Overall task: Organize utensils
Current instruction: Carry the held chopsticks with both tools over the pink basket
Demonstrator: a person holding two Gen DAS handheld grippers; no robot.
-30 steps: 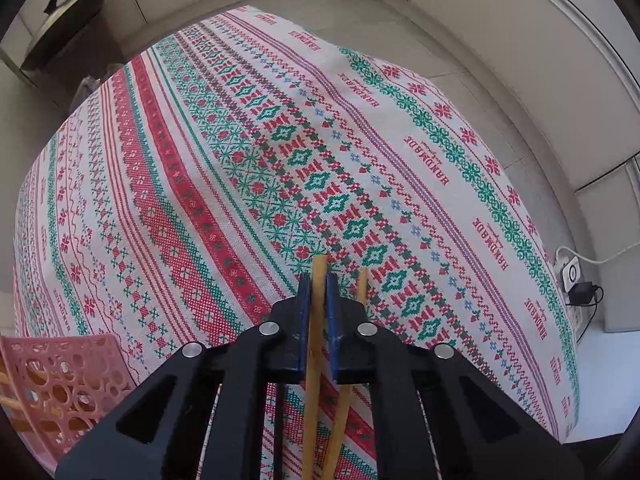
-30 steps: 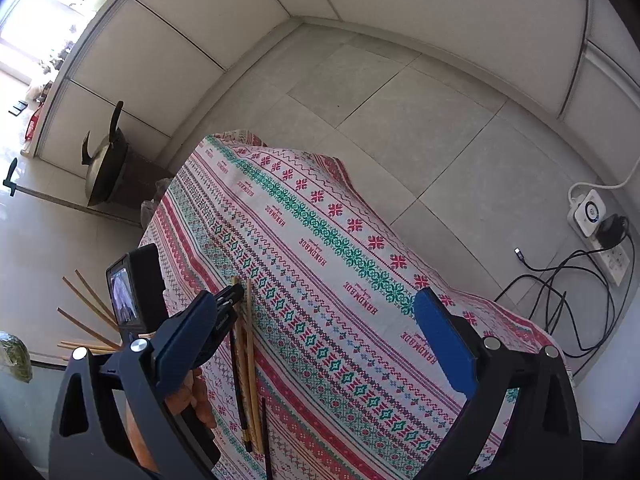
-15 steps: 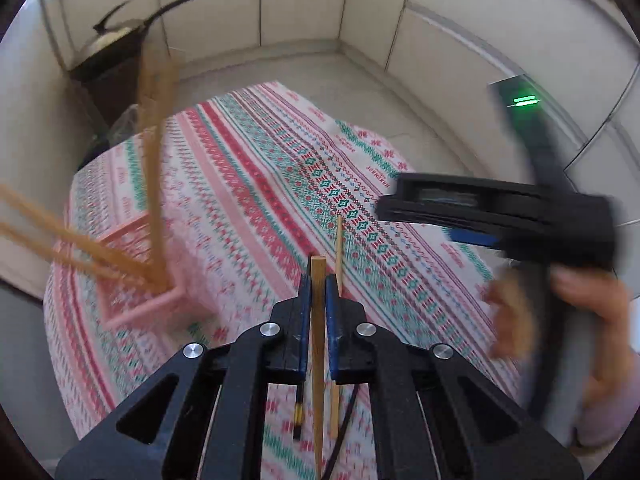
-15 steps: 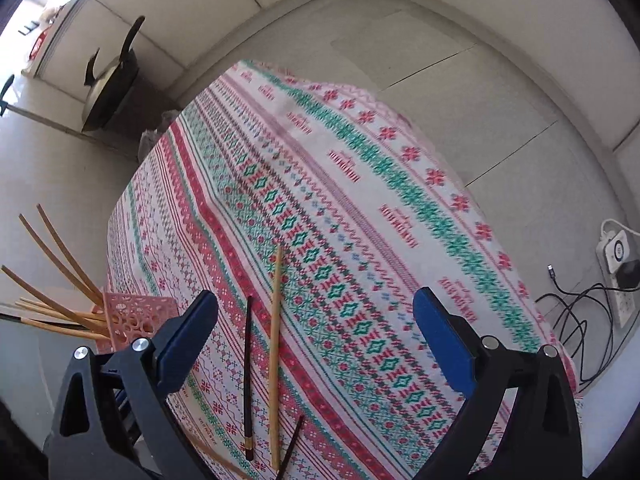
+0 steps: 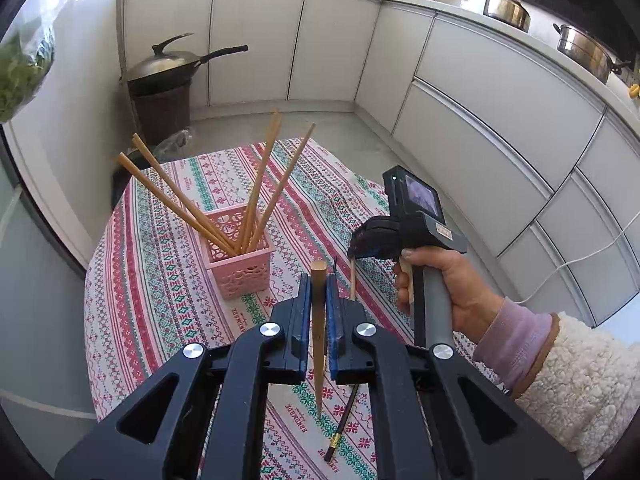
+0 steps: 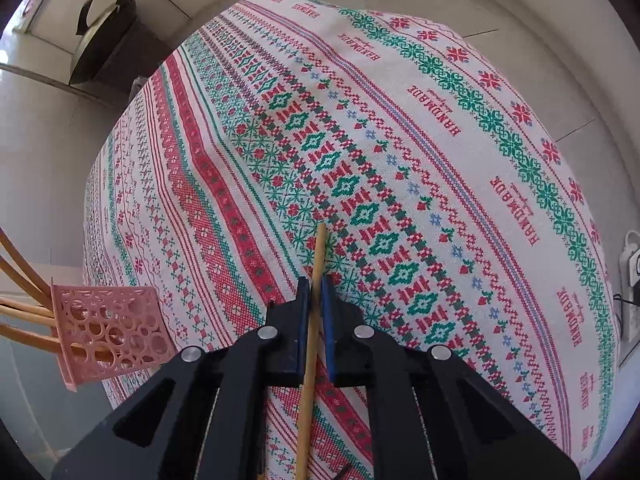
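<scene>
My left gripper (image 5: 318,286) is shut on a wooden chopstick (image 5: 318,344) and holds it upright above the table. A pink perforated basket (image 5: 239,256) with several wooden chopsticks (image 5: 256,188) stands just beyond it to the left. My right gripper (image 6: 316,286) is shut on a second wooden chopstick (image 6: 312,320) lying low over the patterned tablecloth (image 6: 400,160). It also shows in the left wrist view (image 5: 370,240), lowered onto that chopstick (image 5: 352,280). A dark chopstick (image 5: 342,428) lies on the cloth below my left gripper. The basket sits at the left in the right wrist view (image 6: 108,332).
A wok on a dark stand (image 5: 168,80) is beyond the table's far edge. White cabinets (image 5: 480,100) line the back and right. A power strip with cables (image 6: 632,280) lies on the floor right of the table.
My left gripper has lifted and tilted up with its chopstick, bringing the basket into view. My right gripper has come down and shut on a wooden chopstick on the cloth.
</scene>
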